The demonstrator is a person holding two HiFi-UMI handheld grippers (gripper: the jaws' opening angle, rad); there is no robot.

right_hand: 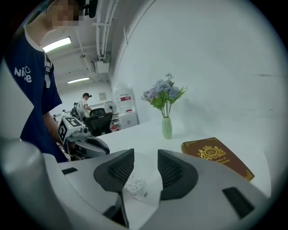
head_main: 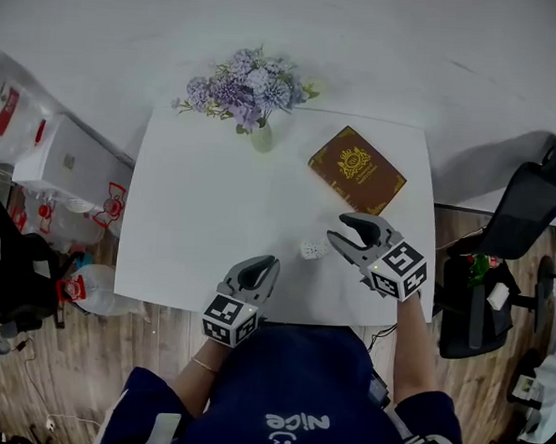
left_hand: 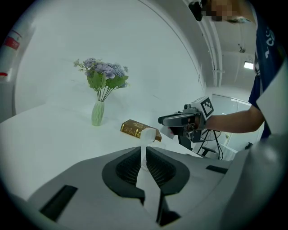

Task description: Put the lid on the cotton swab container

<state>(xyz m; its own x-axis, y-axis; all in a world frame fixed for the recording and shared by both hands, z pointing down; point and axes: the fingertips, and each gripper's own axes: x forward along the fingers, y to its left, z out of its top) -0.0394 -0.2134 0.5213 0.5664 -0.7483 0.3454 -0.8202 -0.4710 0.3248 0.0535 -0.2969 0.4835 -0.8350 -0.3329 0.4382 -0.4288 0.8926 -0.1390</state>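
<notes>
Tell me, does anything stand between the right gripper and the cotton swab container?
Nothing visible does. The cotton swab container stands on the table just ahead of the open right gripper; the book and the vase lie farther back.

Container (head_main: 313, 249) is tiny in the head view: lid on or off, can't tell. In the left gripper view its lower part drops behind the left gripper (left_hand: 144, 148), and it covers part of the book (left_hand: 132, 129). In the right gripper view, the right gripper (right_hand: 146, 152) hides the container's upper left and the book's near edge.
</notes>
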